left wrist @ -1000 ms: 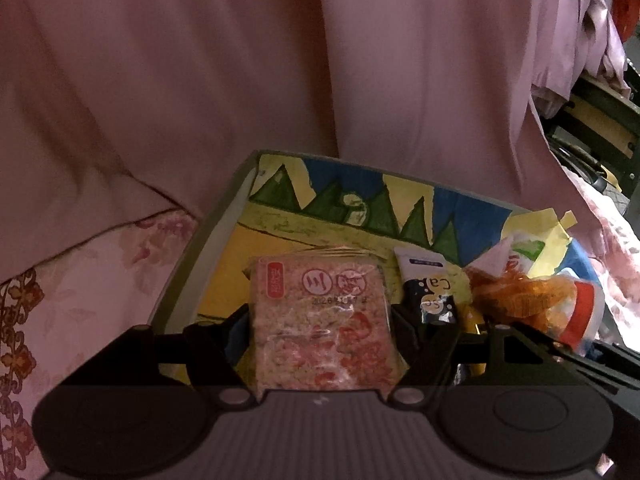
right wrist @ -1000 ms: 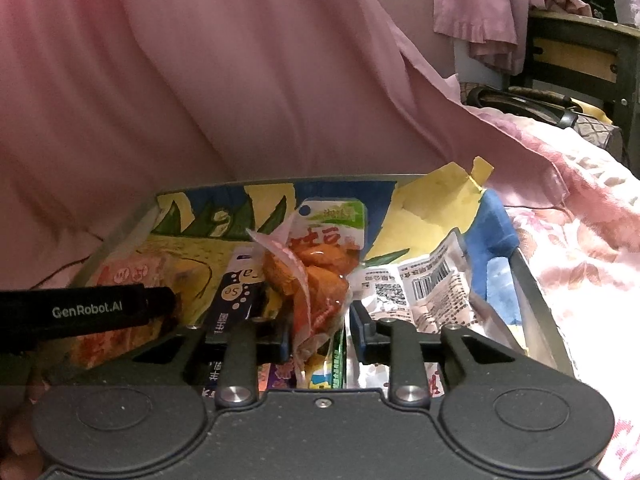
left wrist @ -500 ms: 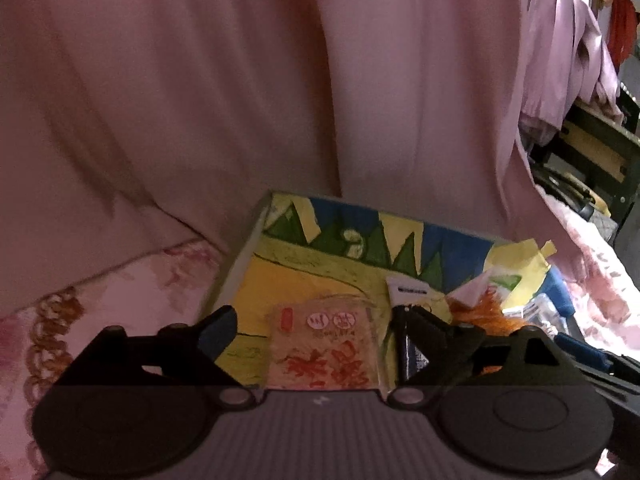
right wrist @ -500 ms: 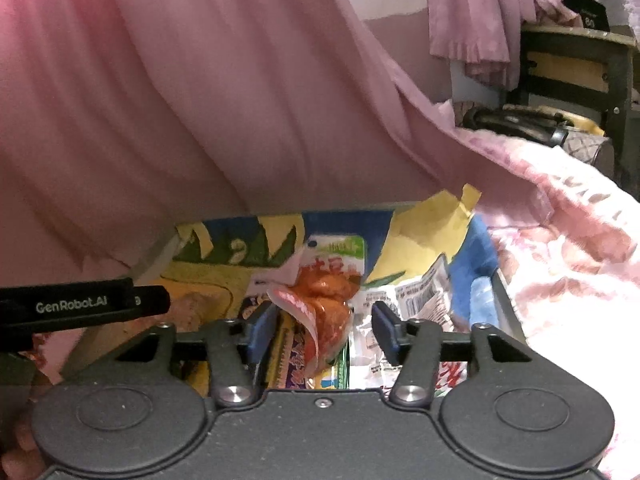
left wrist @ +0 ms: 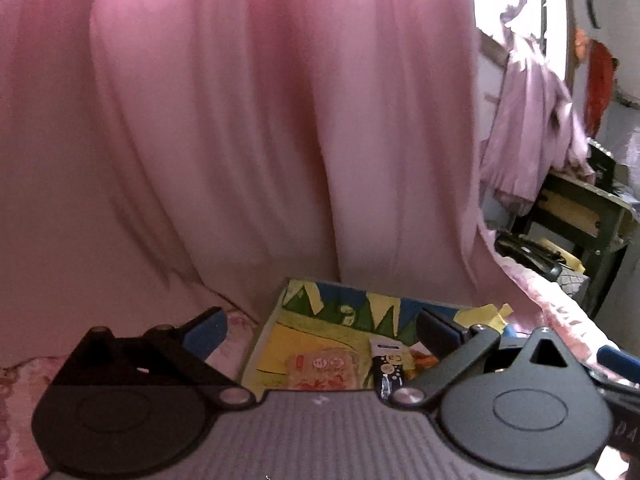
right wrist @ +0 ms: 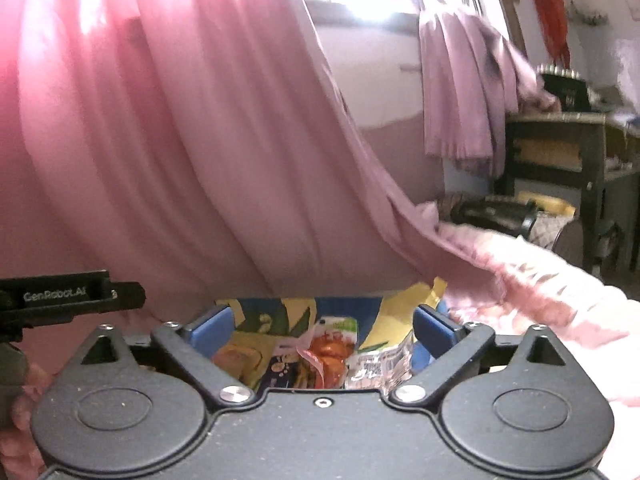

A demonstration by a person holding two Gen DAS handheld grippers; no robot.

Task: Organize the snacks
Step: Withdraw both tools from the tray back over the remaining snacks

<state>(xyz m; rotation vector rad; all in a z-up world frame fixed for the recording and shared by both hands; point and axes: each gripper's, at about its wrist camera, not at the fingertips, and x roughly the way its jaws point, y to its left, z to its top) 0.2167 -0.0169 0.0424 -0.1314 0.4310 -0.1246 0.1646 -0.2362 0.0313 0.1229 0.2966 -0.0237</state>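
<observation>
1. My left gripper (left wrist: pixel 320 330) and right gripper (right wrist: pixel 322 326) both hang released above the tray (left wrist: pixel 256 344); their jaws have just been opening and nothing sits between the blue pads.
2. Clear air separates both tools from the snacks, which all lie inside the tray with its painted green-peaked lining.
3. The pink rice-cracker packet (left wrist: pixel 322 370) lies flat at the tray's left, the dark sachet (left wrist: pixel 386 368) reading "Ca" beside it.
4. The orange snack pouch (right wrist: pixel 328 354) and a clear wrapper with a printed barcode label (right wrist: pixel 380 364) lie to the right.
5. "GenRobot.AI" reads on the left tool's side bar (right wrist: pixel 60 296).
6. A pink curtain (left wrist: pixel 240 140) drapes directly behind the tray; a dark wooden table (right wrist: pixel 560 152) stands farther right.
</observation>
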